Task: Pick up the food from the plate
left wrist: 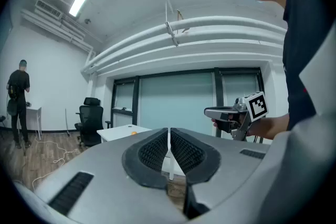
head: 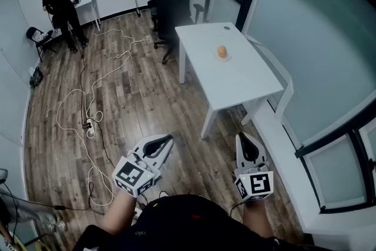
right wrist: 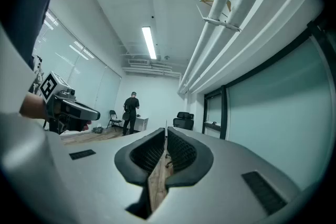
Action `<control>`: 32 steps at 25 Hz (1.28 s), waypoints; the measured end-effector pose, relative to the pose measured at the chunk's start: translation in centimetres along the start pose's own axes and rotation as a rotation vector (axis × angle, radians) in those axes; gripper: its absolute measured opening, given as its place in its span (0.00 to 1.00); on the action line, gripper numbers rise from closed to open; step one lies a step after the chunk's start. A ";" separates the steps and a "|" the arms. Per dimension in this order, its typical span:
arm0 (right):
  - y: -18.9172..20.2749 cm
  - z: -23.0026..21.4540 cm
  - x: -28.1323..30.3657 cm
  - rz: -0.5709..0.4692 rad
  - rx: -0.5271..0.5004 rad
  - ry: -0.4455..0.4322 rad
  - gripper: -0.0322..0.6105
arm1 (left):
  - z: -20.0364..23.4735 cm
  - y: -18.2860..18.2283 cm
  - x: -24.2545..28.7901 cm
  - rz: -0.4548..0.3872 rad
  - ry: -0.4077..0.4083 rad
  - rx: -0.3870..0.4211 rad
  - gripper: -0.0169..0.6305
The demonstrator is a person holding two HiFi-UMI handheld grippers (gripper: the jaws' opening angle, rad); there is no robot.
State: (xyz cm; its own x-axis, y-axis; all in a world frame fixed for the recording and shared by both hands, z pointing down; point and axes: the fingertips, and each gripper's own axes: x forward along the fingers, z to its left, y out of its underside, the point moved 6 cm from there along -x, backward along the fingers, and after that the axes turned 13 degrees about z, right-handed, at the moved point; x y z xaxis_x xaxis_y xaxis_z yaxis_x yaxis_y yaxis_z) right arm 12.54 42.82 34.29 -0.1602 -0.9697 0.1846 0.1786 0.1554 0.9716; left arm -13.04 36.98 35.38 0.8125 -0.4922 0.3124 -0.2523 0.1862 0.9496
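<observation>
**Grippers shut and empty, food waits across the room**

The approach step is in hand: an orange-brown piece of food point(head: 222, 52) sits on a small plate point(head: 224, 59) on the white counter point(head: 235, 82), at about 12 o'clock from the wearer and well apart from both tools. The left hand-held gripper point(head: 166, 140) and the right hand-held gripper point(head: 242, 139) are held low near the body, each with its jaws pressed together and nothing between them.

The next move likely calls for walking up to the counter's near end, parting one pair of jaws and bringing it down over the food.

Bare wooden floor point(head: 147, 97) lies open ahead. Loose cables point(head: 88, 120) trail at 10 o'clock, clear of a direct line. The counter's near corner juts at 1 o'clock, and a glass wall point(head: 317, 38) closes off the side at 2 o'clock. Office chairs point(head: 173, 0) crowd the counter's far end. Another person point(head: 59, 6) stands at 11 o'clock, far off.
</observation>
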 end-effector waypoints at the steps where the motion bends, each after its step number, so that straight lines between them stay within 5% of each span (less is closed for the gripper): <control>1: 0.0 0.0 0.1 0.002 -0.002 -0.002 0.11 | 0.1 -0.1 0.0 -0.005 0.001 0.004 0.08; 18: 0.0 3.0 2.8 0.045 0.021 -0.053 0.11 | 2.5 0.9 -1.4 -0.010 0.013 -0.022 0.08; 32: 1.1 12.3 7.7 0.108 0.004 -0.037 0.11 | 10.0 6.2 -7.0 0.006 0.057 -0.076 0.08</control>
State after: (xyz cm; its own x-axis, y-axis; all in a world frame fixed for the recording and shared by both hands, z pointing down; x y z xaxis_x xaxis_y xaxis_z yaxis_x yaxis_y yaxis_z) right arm -0.40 37.81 38.59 -0.1762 -0.9396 0.2934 0.1931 0.2593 0.9463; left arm -25.56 33.11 39.30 0.8402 -0.4421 0.3139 -0.2183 0.2540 0.9422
